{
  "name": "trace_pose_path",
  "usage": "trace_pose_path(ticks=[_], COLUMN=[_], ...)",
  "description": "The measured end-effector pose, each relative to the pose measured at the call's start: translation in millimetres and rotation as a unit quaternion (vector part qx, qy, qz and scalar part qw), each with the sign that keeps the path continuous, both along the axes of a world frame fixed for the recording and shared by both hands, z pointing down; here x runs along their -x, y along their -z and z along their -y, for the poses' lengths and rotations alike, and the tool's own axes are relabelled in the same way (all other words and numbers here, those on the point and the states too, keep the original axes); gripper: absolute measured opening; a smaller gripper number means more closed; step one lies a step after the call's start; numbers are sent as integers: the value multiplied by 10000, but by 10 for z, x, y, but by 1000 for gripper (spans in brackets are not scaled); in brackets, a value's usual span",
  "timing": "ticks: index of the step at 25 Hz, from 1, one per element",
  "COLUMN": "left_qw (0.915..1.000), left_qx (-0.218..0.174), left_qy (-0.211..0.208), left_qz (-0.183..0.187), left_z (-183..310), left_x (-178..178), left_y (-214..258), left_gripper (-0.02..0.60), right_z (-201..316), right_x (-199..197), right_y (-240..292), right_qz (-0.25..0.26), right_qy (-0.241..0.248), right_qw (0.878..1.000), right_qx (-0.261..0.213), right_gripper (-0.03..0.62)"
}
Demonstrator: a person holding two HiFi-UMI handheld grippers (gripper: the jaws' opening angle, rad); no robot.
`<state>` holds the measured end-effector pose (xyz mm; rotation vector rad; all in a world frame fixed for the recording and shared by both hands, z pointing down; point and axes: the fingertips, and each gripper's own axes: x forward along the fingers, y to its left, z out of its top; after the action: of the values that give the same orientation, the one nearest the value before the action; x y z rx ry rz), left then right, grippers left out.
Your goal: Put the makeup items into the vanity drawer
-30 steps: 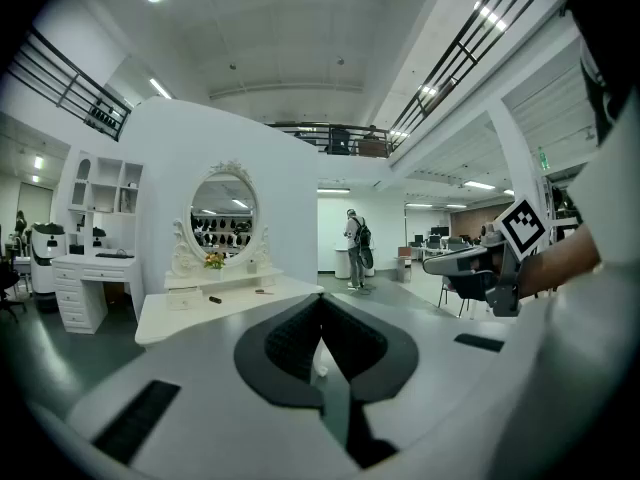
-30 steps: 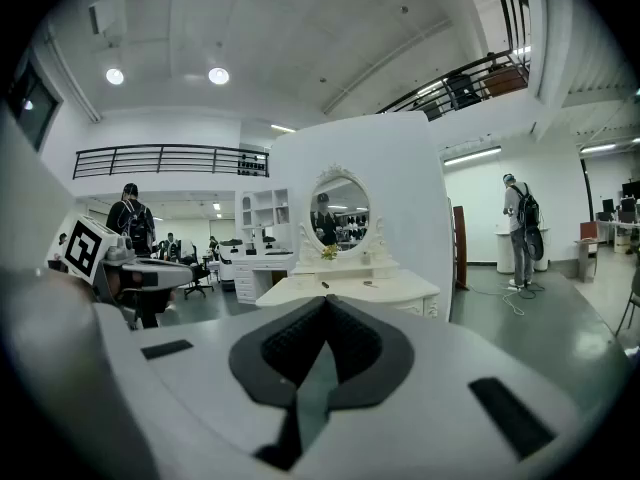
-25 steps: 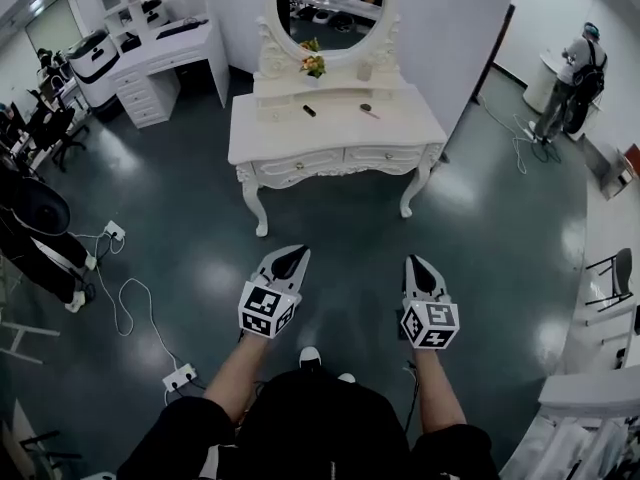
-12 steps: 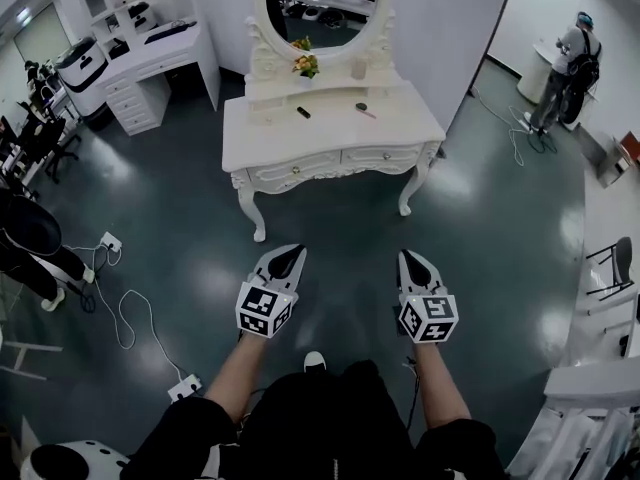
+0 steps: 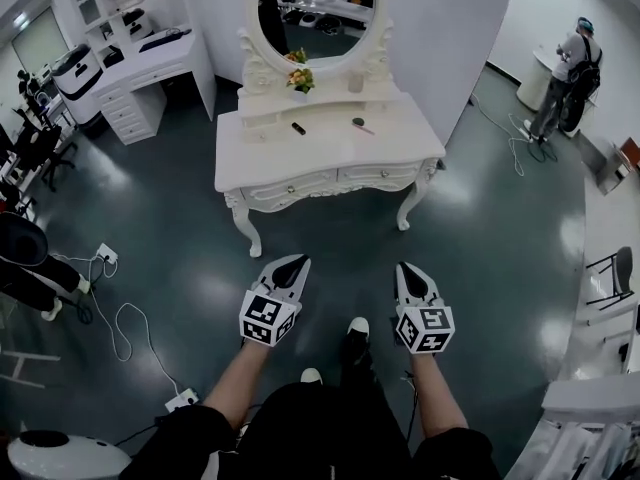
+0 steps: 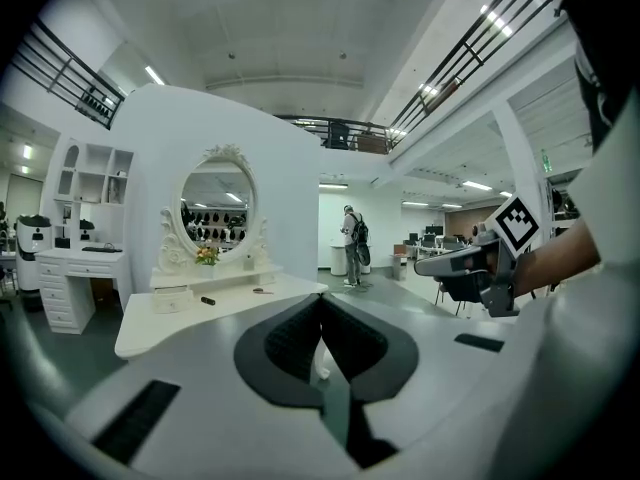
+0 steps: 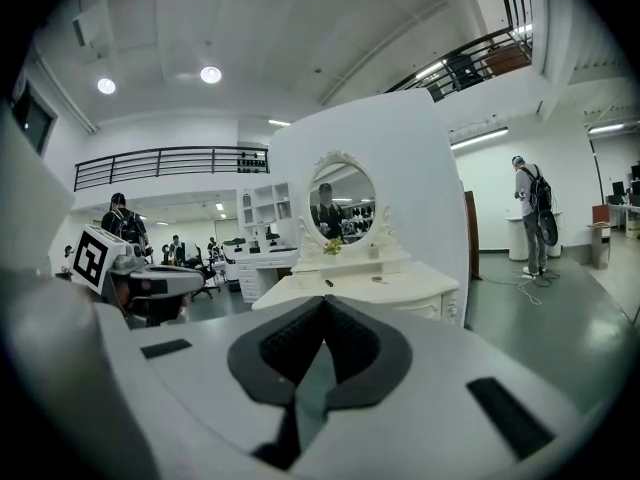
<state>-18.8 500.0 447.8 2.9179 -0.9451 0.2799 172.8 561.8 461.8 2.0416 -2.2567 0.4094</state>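
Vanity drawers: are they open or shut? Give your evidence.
Shut. Both drawer fronts sit flush under the vanity top; no interior shows.

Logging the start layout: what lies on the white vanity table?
On the white vanity table lie a short black tube, a small dark round item and a thin pinkish stick; flowers stand on its raised shelf. Its drawers are shut, contents unseen.
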Motion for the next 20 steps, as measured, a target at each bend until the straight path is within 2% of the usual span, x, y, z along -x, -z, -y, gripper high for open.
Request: trace_pose_path(ticks=[11,15,20], left_qw=[9990,9982,9961], left_qx=[-22,-40,16], left_qy=[438,606,881], left_qz=[26,26,18], left_z=[1319,1688,2020], left_x=[-673,-925,-1134], left_y=[141,222,177], left_gripper=[21,21,21], right_z=[1575,2054,2496], right_x=[-723,-973,-1098], right_y=[206,285,197], right_qz=[-102,-70,-24], right_qy=[424,609,968], right_qw=[9990,9980,9953], right_qx=[-137,-151,-64], right_gripper=[3,3,3])
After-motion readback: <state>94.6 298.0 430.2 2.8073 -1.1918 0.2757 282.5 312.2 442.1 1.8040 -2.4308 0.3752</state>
